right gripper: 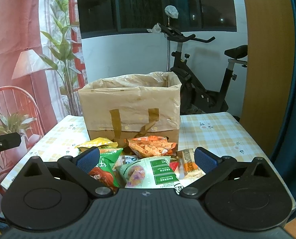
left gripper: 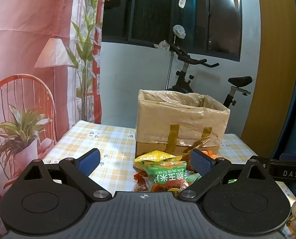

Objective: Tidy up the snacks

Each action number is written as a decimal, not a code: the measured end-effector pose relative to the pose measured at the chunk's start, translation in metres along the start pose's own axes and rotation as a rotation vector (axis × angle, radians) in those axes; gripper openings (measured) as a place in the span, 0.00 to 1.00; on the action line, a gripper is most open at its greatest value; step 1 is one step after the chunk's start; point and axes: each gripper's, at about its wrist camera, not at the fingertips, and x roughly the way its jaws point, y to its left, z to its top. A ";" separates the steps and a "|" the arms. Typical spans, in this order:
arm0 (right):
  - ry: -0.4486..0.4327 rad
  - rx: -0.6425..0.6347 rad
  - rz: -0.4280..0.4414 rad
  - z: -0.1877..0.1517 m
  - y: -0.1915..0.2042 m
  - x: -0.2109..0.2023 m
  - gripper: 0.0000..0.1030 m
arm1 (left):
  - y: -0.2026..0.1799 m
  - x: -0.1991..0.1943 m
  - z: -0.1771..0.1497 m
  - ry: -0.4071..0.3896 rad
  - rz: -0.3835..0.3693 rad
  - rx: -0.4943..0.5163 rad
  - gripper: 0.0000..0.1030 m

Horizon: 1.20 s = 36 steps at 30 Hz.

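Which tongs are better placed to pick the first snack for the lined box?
Probably the right tongs: open, several packets lie between the fingers, facing the box. The left tongs are open too, but the snack pile sits off toward their right finger.

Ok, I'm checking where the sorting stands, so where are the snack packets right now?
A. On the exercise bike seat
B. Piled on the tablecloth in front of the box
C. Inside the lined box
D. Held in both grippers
B: the colourful snack packets lie heaped on the yellow checked tablecloth before the plastic-lined brown cardboard box, while the left gripper and the right gripper are both open and hold nothing.
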 end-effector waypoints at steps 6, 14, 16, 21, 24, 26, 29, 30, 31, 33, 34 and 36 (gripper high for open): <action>0.004 -0.005 -0.002 0.000 0.002 0.001 1.00 | 0.000 0.001 0.000 0.006 0.000 -0.003 0.95; 0.009 -0.014 -0.011 -0.001 0.003 0.001 1.00 | 0.000 0.001 0.000 0.006 0.001 -0.003 0.95; 0.009 -0.015 -0.010 -0.001 0.003 0.001 1.00 | 0.001 0.000 0.000 0.005 0.000 -0.003 0.95; 0.010 -0.014 -0.011 -0.001 0.004 0.001 1.00 | 0.002 0.000 -0.001 0.008 0.001 -0.004 0.95; 0.011 -0.015 -0.010 -0.002 0.004 0.001 1.00 | 0.002 0.000 -0.002 0.009 0.001 -0.004 0.95; 0.012 -0.015 -0.011 -0.002 0.004 0.001 1.00 | 0.002 0.000 -0.002 0.009 0.002 -0.004 0.95; 0.012 -0.014 -0.011 -0.002 0.004 0.001 1.00 | 0.002 0.000 -0.002 0.009 0.002 -0.004 0.95; 0.012 -0.014 -0.011 -0.002 0.005 0.001 1.00 | 0.002 0.000 -0.002 0.009 0.002 -0.004 0.95; 0.012 -0.014 -0.011 -0.002 0.004 0.001 1.00 | 0.002 0.000 -0.002 0.009 0.002 -0.004 0.95; 0.012 -0.014 -0.011 -0.001 0.005 0.001 1.00 | 0.002 0.000 -0.002 0.009 0.001 -0.004 0.95; 0.012 -0.014 -0.011 -0.001 0.005 0.001 1.00 | 0.003 0.000 -0.002 0.009 0.001 -0.003 0.95; 0.012 -0.015 -0.011 -0.001 0.005 0.001 1.00 | 0.002 0.000 -0.002 0.009 0.002 -0.004 0.95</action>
